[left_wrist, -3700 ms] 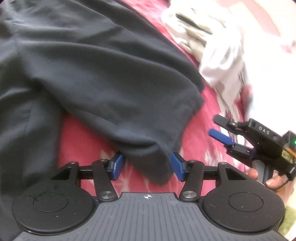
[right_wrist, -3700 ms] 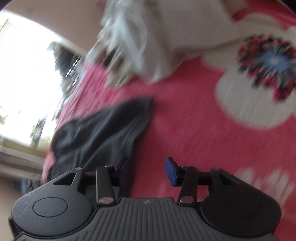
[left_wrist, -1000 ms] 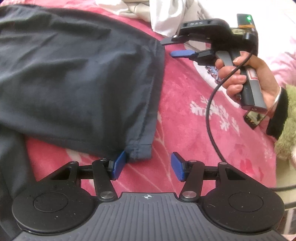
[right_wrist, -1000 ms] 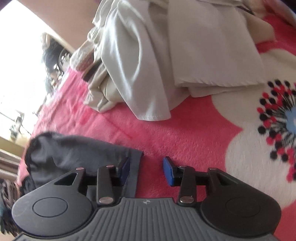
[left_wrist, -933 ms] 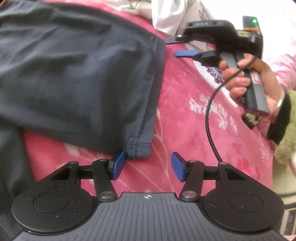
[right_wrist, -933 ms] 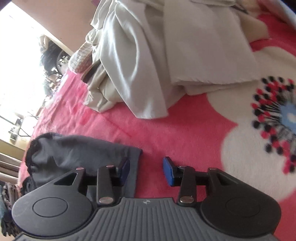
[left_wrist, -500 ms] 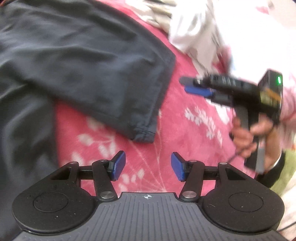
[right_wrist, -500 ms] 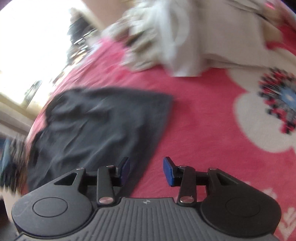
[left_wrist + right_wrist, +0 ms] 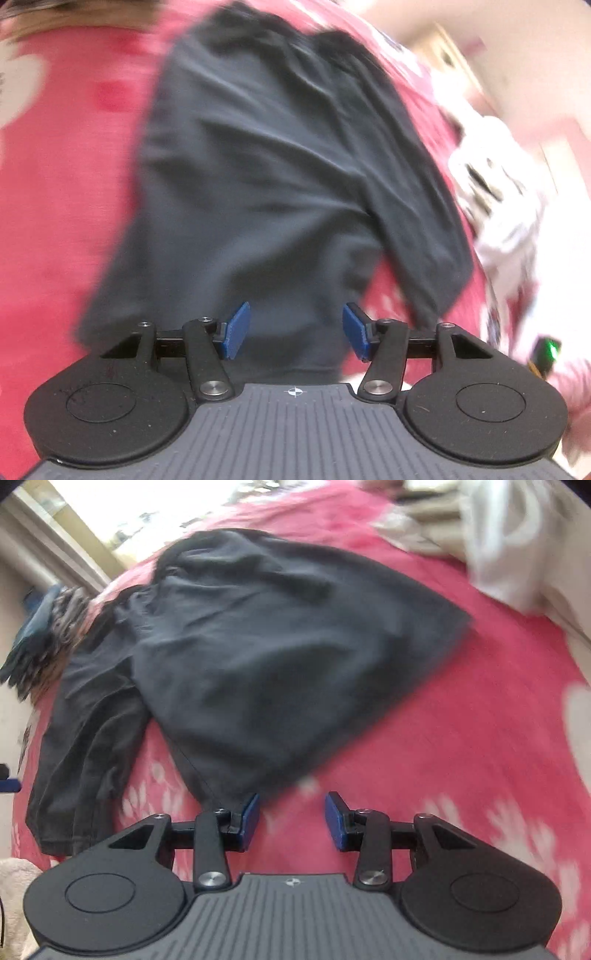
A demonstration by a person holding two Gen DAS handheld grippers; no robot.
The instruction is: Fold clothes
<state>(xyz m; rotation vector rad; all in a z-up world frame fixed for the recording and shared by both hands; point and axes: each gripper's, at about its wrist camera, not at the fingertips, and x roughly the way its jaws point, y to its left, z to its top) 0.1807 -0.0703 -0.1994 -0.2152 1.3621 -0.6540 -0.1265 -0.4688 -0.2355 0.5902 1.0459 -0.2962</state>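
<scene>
A dark grey garment (image 9: 266, 177) lies spread on the pink flowered bedspread (image 9: 55, 192), one part folded over the rest. My left gripper (image 9: 293, 330) hangs open above the garment's near end, with cloth showing beneath its blue pads but none pinched. In the right wrist view the same garment (image 9: 258, 657) fills the upper left, its folded flap ending just beyond my right gripper (image 9: 291, 821). That gripper is open over bare bedspread (image 9: 461, 746), nothing between its fingers. Both views are blurred.
A heap of white and beige clothes (image 9: 498, 192) lies to the right of the garment, and shows as the pale clothes heap (image 9: 509, 542) at the upper right of the right wrist view. A patterned bundle (image 9: 48, 635) sits at the bed's left edge. A green light (image 9: 550, 349) glows low right.
Both grippers have pulled back from the garment's hem and swung round. The left one now looks along the garment's length; the right one sees the whole garment. Neither holds cloth.
</scene>
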